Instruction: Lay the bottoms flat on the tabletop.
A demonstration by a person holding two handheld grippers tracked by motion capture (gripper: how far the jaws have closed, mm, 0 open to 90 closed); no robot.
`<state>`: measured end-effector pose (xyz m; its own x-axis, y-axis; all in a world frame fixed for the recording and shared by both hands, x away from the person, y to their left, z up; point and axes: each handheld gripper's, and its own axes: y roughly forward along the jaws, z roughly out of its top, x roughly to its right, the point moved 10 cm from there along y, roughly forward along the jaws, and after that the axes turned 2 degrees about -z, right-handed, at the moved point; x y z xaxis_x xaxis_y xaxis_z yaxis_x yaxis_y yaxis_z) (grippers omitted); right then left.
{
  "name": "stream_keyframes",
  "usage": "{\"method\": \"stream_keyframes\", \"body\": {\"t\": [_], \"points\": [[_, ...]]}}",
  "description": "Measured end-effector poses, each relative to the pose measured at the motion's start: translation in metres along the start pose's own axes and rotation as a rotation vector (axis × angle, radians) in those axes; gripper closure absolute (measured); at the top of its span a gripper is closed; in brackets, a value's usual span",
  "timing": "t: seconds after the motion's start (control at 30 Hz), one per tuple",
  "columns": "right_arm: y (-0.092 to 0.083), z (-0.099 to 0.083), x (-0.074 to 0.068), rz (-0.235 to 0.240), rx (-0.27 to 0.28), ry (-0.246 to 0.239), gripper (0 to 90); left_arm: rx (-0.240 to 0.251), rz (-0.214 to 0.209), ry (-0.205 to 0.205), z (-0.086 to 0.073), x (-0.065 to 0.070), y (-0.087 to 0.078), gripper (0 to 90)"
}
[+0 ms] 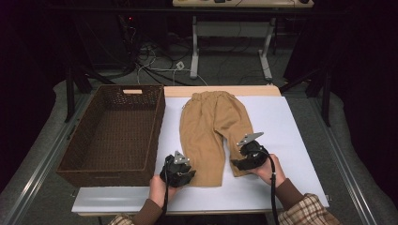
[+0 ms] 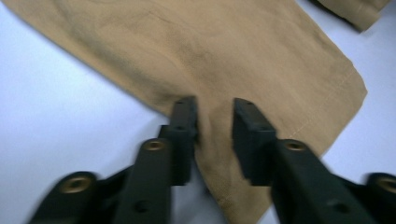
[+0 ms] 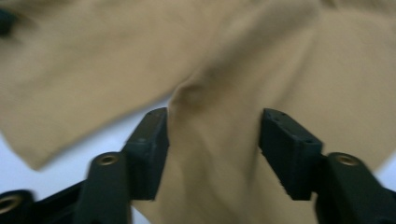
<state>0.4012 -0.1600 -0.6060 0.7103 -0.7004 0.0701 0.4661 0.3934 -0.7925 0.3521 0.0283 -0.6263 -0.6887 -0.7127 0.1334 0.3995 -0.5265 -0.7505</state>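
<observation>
Tan trousers [image 1: 209,131] lie flat on the white board [image 1: 286,136], waistband at the far end, legs towards me. My left gripper [image 1: 187,174] is at the hem corner of the left leg. In the left gripper view its jaws [image 2: 215,126] stand apart over the cloth's edge [image 2: 210,51], and the pads do not press on it. My right gripper [image 1: 238,163] is at the hem of the right leg. In the right gripper view its jaws [image 3: 212,140] stand wide, with a raised fold of tan cloth [image 3: 215,154] between them, not pinched.
A dark woven basket [image 1: 158,126] stands just left of the board, beside the trousers. Grey floor, cables and a white table frame [image 1: 195,51] lie beyond the far edge. Bare white board surrounds the trousers on the right and near side.
</observation>
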Motion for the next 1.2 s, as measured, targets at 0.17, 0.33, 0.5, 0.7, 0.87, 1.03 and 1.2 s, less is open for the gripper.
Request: {"method": "stream_keyframes", "body": {"t": [0.17,0.33,0.5,0.7,0.87,1.03,1.2], "points": [[0.007,0.012,-0.028,0.026,-0.004,-0.079,22.0,-0.038,0.023,-0.008,-0.009,0.002,-0.005,34.1],[0.012,0.019,-0.033,0.045,-0.003,-0.082,19.7,-0.059,0.055,-0.001,-0.015,0.003,-0.005,29.3],[0.014,0.019,-0.024,0.047,0.006,-0.056,20.5,-0.008,0.03,0.034,-0.01,0.01,-0.003,60.9],[0.011,0.028,-0.027,0.063,0.029,-0.055,22.3,0.031,0.012,0.057,0.004,0.011,0.01,84.8],[0.01,0.027,-0.046,0.104,0.025,-0.096,22.7,0.048,-0.006,0.053,0.015,0.008,0.019,87.1],[0.013,0.026,-0.066,0.144,0.018,-0.14,21.9,0.069,-0.036,0.035,0.022,0.008,0.026,87.2],[0.025,0.025,-0.085,0.167,-0.008,-0.176,19.8,0.078,-0.071,0.011,0.026,0.007,0.029,87.0]]}}
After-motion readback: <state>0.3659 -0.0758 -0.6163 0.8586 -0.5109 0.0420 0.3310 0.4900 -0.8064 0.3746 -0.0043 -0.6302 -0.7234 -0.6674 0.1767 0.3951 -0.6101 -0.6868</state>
